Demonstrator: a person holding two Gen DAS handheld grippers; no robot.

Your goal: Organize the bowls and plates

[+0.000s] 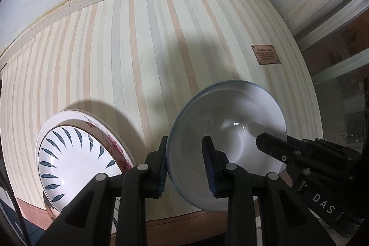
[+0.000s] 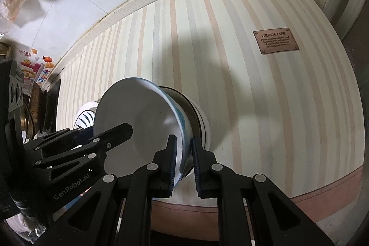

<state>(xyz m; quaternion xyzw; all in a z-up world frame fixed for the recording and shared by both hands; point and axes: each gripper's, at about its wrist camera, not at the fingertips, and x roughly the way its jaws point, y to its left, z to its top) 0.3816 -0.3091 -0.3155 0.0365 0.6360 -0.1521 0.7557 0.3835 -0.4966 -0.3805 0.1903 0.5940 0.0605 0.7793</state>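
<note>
While my left tongs (image 1: pixel 184 163) point steeply down at the striped worktop (image 1: pixel 138 50), they are clenched on the near rim of the white bowl (image 1: pixel 227 130), one pad outside the wall and one inside it. The bowl is tilted, its blue-edged mouth turned toward my camera, and it sits between my two tongs. On the bowl's far side my right tongs (image 1: pixel 272 144) reach in over the rim. Left of the bowl, apart from it, lies a leaf-patterned plate (image 1: pixel 73 153) stacked on a floral plate (image 1: pixel 108 137). Beyond the bowl, toward the right edge of the worktop, is a small brown plaque (image 1: pixel 265 54).

In the right wrist view, my right tongs (image 2: pixel 184 160) are likewise clenched on the bowl (image 2: pixel 138 121), its thin rim pinched between the blue pads. Here the bowl shows its mouth to the left and its dark outer wall and pale foot to the right. My left tongs (image 2: pixel 120 130) come in across the bowl's mouth from the left. Behind the bowl's left edge a sliver of the leaf-patterned plate (image 2: pixel 86 114) shows. The plaque (image 2: pixel 275 41) lies well beyond the bowl, up to the right.
</note>
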